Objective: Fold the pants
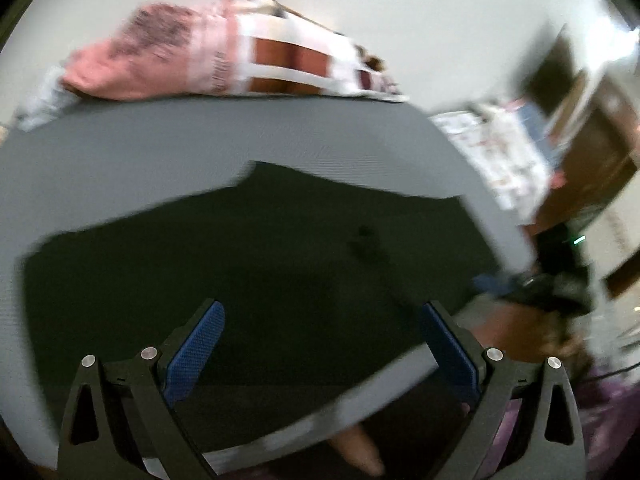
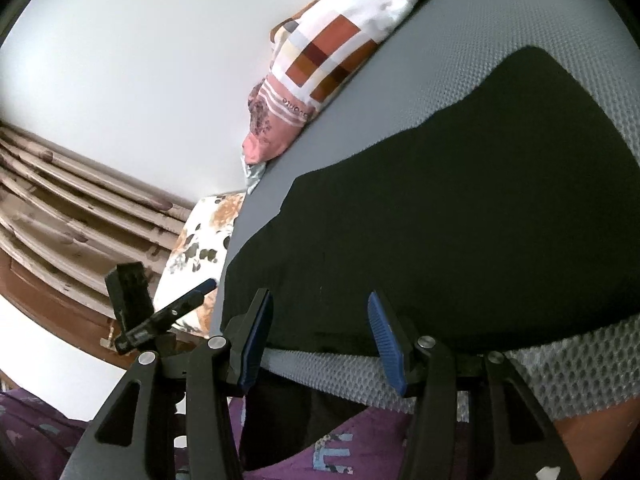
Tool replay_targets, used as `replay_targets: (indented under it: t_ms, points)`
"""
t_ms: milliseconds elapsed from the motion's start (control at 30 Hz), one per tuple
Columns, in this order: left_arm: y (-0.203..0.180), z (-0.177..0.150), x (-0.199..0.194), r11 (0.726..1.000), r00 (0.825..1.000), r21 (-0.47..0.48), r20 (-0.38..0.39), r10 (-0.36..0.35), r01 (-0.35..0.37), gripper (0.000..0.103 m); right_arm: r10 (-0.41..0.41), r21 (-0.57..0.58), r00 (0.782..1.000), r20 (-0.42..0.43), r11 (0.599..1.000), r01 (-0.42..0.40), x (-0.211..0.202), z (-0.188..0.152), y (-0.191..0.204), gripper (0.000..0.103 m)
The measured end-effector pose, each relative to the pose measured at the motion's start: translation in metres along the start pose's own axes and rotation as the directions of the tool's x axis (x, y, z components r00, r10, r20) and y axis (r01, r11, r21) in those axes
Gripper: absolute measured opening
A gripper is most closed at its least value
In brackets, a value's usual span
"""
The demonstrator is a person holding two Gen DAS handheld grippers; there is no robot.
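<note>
Dark pants (image 1: 256, 264) lie flat on a grey textured mat (image 1: 200, 140); part hangs over the near edge. My left gripper (image 1: 320, 332) is open above the pants' near part, empty. In the right wrist view the pants (image 2: 460, 220) fill the middle and right. My right gripper (image 2: 320, 328) is open at the pants' near edge by the mat's (image 2: 440, 40) rim, holding nothing. The left gripper also shows in the right wrist view (image 2: 200, 292) at the lower left, off the mat. The right gripper shows blurred at the right edge of the left wrist view (image 1: 532, 284).
A patchwork pillow (image 1: 280, 64) and pink cloth (image 2: 272, 128) lie at the mat's far edge against a white wall. A floral cushion (image 2: 200, 248) sits beside the mat. Wooden furniture (image 2: 60, 208) stands to the left. Purple clothing (image 2: 340, 440) of the person is below.
</note>
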State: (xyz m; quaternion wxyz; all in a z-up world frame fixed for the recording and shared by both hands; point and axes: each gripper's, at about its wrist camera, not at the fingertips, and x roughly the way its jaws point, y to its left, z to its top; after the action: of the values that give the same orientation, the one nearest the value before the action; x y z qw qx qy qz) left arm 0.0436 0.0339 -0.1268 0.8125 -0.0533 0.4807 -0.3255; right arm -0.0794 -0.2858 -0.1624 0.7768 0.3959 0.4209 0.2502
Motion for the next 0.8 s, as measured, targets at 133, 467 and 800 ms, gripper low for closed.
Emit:
replay_targets:
  t_ms: [133, 467, 800]
  points:
    - [0.001, 0.015, 0.023, 0.982, 0.988, -0.118, -0.012, -0.152, 0.150, 0.097, 0.117, -0.014, 0.987, -0.110, 0.993, -0.119, 0.016, -0.009, 0.013, 0.048]
    - [-0.006, 0.055, 0.082, 0.968, 0.979, -0.170, -0.049, -0.197, 0.186, 0.096, 0.195, 0.370, 0.974, -0.114, 0.918, -0.141, 0.051, -0.020, -0.032, 0.044]
    - [0.012, 0.052, 0.115, 0.946, 0.968, -0.252, -0.090, -0.232, 0.203, 0.096, 0.083, 0.509, 0.994, -0.077, 0.860, -0.032, 0.051, -0.028, -0.025, 0.045]
